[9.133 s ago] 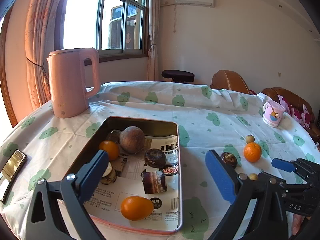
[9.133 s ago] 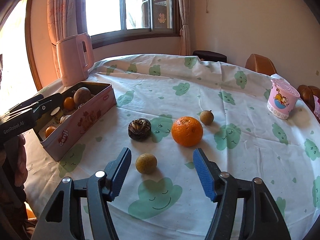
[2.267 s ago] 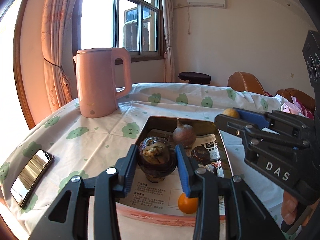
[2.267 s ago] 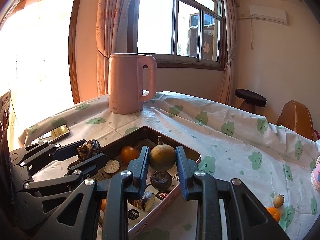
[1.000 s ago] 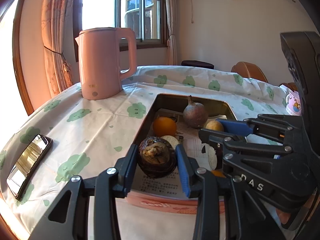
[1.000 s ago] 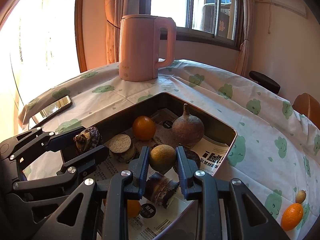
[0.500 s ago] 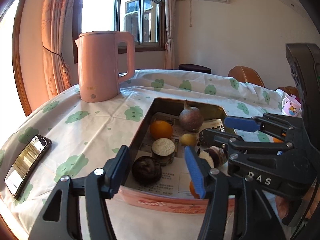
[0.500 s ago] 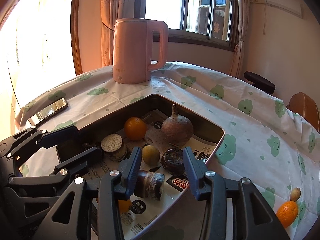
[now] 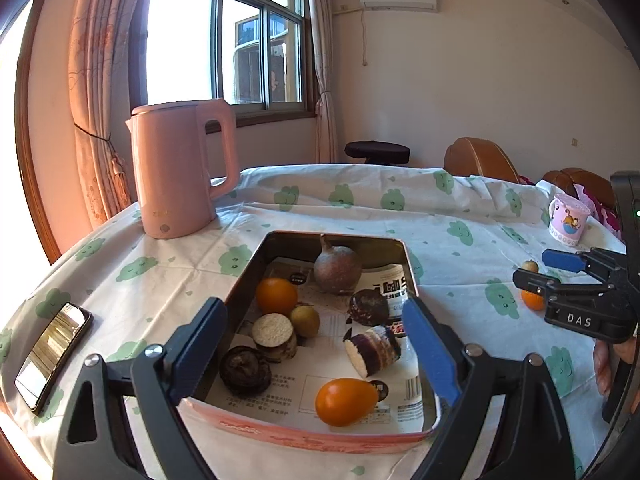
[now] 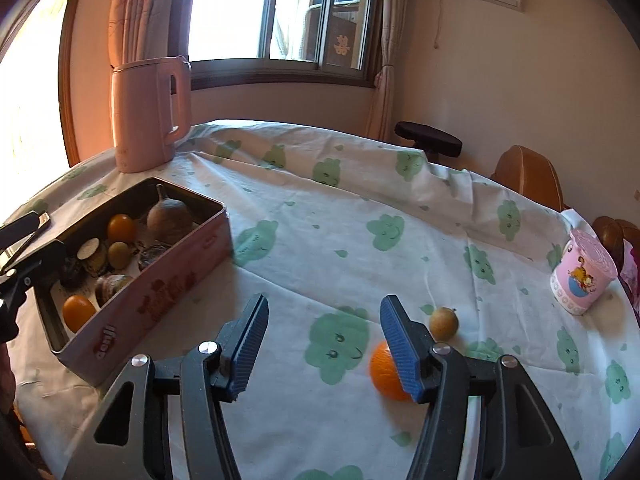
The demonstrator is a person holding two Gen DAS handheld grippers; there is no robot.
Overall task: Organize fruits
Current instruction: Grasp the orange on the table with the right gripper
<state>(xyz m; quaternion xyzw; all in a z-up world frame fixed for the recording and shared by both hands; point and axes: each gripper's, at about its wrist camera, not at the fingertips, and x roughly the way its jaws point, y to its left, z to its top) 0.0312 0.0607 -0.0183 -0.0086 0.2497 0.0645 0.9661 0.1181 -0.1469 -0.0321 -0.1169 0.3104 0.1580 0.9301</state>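
Both fruits are dropped in the tin (image 9: 404,250) now, and the right gripper (image 10: 322,344) has swung away to the tablecloth (image 10: 320,216). Its jaws have just been opening, half-wide and empty; the left gripper (image 9: 316,344), jaws just opened wide, hovers tilted down over the tin (nothing held). The orange (image 10: 384,372) sits at four o'clock behind the right finger; a hasty reach could nudge it rolling toward the small fruit (image 10: 443,323).

Bright daylight floods through the window (image 9: 224,46), blown out white; warm orange glare tints the left edges; fisheye bends the borders.
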